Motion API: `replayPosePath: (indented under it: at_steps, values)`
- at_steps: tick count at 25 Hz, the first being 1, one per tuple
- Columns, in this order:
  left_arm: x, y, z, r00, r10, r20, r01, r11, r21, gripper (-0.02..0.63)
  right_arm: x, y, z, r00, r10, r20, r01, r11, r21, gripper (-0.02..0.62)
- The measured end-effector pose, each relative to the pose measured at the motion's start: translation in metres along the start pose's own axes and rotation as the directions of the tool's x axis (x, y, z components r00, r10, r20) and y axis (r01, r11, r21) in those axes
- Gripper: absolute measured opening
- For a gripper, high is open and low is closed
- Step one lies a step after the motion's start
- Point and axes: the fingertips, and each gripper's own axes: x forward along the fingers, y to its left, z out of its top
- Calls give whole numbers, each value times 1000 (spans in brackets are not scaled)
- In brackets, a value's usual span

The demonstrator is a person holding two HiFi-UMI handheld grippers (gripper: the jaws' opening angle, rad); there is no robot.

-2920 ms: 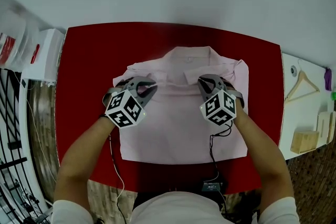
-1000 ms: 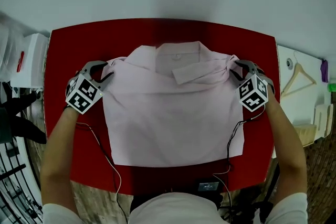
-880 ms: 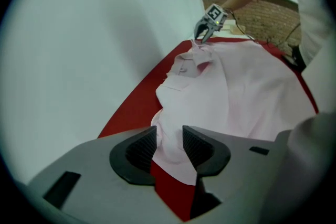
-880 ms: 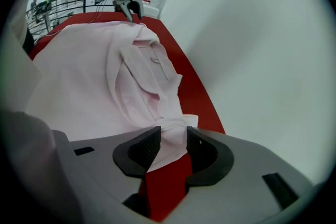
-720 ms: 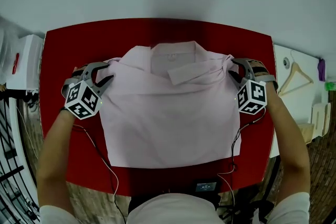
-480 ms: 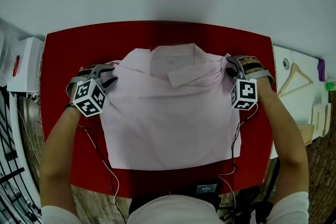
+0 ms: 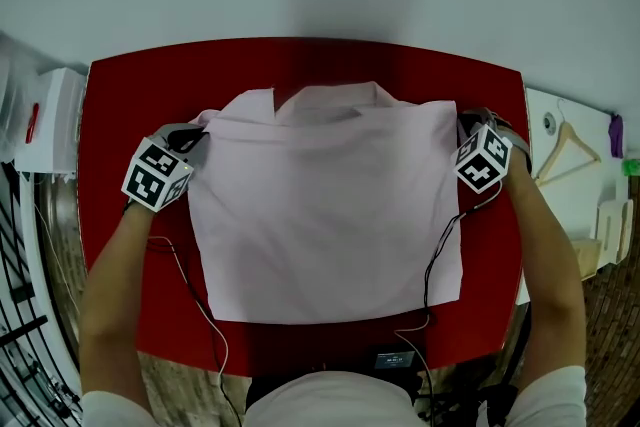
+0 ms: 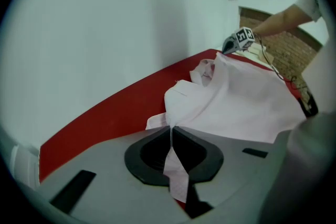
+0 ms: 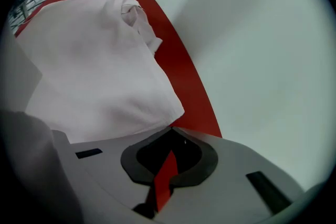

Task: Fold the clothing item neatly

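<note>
Nearest me, the hem of the pink shirt (image 7: pixel 325 215) lies flat and square on the red table (image 7: pixel 300 340). No sleeves stick out at either side, so the side folds look done. Further up, the left gripper (image 7: pixel 190 137) has just closed and pinches a tab of cloth at the left shoulder. The right gripper (image 7: pixel 466 123) has just closed too, with the other shoulder corner apparently caught at its very tips. Beyond them the collar (image 7: pixel 325 100) sits at the far edge. What remains, I'd judge, is bringing the shoulders down to the hem.
</note>
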Motion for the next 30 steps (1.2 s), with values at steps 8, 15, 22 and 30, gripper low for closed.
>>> replayPosePath:
  at_steps: [8, 15, 22, 30]
  values:
    - [-9, 5, 1, 999, -1, 45, 8, 987, -158, 95, -1, -4, 5, 996, -1, 86, -14, 985, 170, 20]
    - [-19, -16, 42, 996, 30, 82, -46, 979, 197, 140, -27, 1, 73, 958, 0, 286, -48, 986, 161, 23]
    - [22, -28, 36, 994, -69, -80, 87, 964, 251, 146, -6, 47, 119, 964, 105, 246, -88, 993, -80, 107]
    - [10, 19, 38, 995, 98, 23, -98, 995, 10, 66, 9, 52, 104, 965, 113, 235, -117, 993, 1, 40]
